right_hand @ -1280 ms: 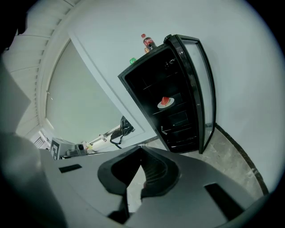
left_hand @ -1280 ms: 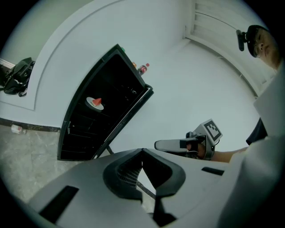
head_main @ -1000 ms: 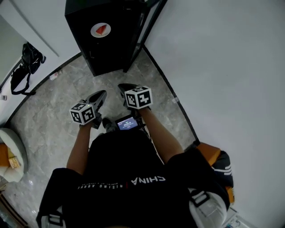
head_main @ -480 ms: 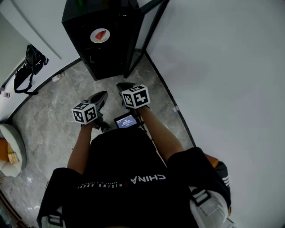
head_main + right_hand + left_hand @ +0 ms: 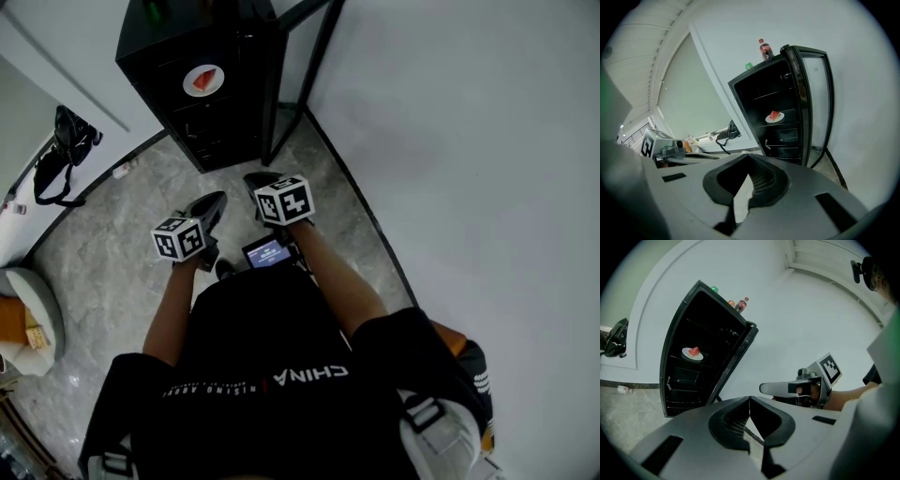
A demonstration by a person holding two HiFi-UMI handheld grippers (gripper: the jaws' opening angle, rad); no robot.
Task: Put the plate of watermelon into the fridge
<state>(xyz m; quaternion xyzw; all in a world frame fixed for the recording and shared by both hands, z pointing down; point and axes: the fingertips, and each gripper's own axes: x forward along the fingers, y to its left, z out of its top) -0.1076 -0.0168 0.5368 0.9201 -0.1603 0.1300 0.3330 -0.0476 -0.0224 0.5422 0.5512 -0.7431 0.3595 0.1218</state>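
We held the left gripper (image 5: 749, 404) and right gripper (image 5: 749, 168) with jaws pressed together on nothing, the plate of watermelon (image 5: 692, 353) shelved in the fridge (image 5: 155, 70) well ahead of both, whose open door (image 5: 818, 93), we judged, risked spilling cold if left unshut.

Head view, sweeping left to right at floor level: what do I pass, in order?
Black bag → left tongs → right tongs → white wall.
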